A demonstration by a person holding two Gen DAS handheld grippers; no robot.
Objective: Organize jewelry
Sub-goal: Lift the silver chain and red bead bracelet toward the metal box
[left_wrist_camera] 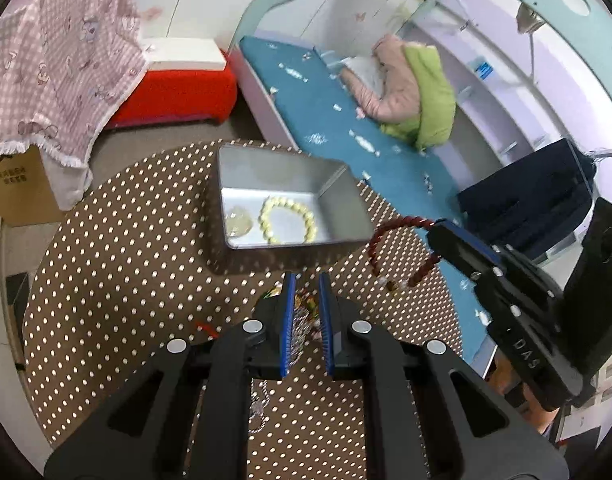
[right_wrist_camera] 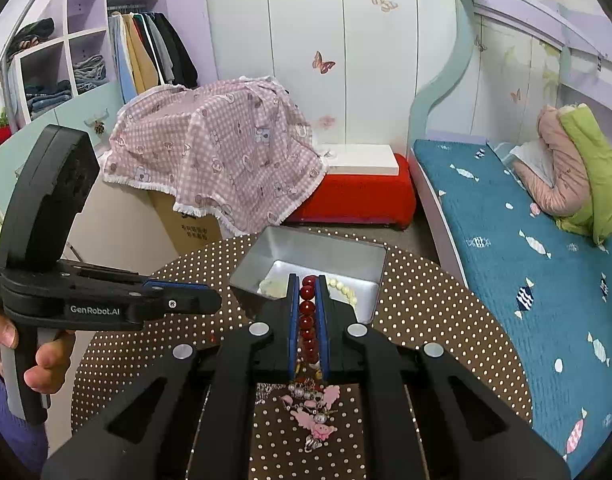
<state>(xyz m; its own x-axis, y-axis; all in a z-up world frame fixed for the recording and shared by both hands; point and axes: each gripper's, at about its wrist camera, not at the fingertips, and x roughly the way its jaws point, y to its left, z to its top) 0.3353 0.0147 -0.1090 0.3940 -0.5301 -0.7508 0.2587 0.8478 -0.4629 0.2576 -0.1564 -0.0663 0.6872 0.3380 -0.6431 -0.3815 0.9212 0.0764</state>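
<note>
Metal tin (left_wrist_camera: 337, 208) on the dotted surface (left_wrist_camera: 126, 280) holds one cream bracelet (left_wrist_camera: 288, 220) and one clear piece (left_wrist_camera: 238, 222). My left claw (left_wrist_camera: 306, 312) is together, empty, over charms (right_wrist_camera: 313, 412). My right claw (right_wrist_camera: 309, 312) is clamped on one red bracelet (right_wrist_camera: 307, 320), near the tin's right rim.

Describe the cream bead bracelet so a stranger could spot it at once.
Start at the round polka-dot table and find the open metal tin on it. The cream bead bracelet lies flat on the tin's floor, a ring of pale round beads. Beside it lies a clear pendant-like piece; the red bead bracelet hangs outside, from the right gripper.
</note>
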